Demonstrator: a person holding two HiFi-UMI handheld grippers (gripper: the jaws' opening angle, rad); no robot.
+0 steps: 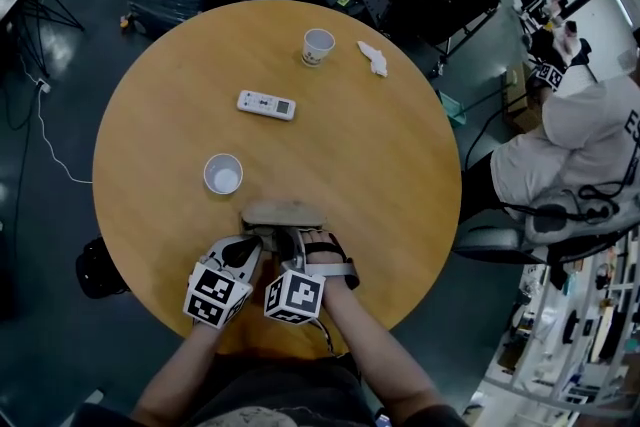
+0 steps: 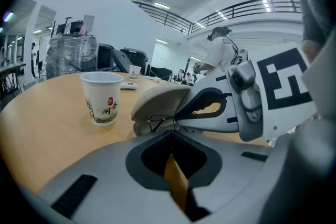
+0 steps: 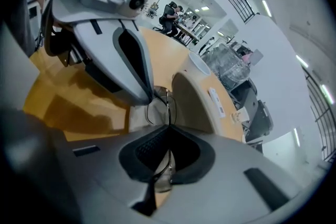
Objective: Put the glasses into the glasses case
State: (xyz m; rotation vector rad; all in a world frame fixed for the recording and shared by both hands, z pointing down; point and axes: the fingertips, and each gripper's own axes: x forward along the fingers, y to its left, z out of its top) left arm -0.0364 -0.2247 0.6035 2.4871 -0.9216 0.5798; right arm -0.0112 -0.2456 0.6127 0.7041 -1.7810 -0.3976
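The beige glasses case lies open near the table's front edge, its lid raised. In the right gripper view, my right gripper is shut on the thin wire glasses, holding them down at the case's open mouth beside the lid. The dark frame also shows just under the lid in the left gripper view. My left gripper sits close in front of the case with its jaws together and nothing seen between them. From the head view both grippers, left and right, crowd the case's near side.
A paper cup stands just left of the case, printed side visible. Farther back lie a white remote, a second cup and a crumpled tissue. A seated person is off the table's right edge.
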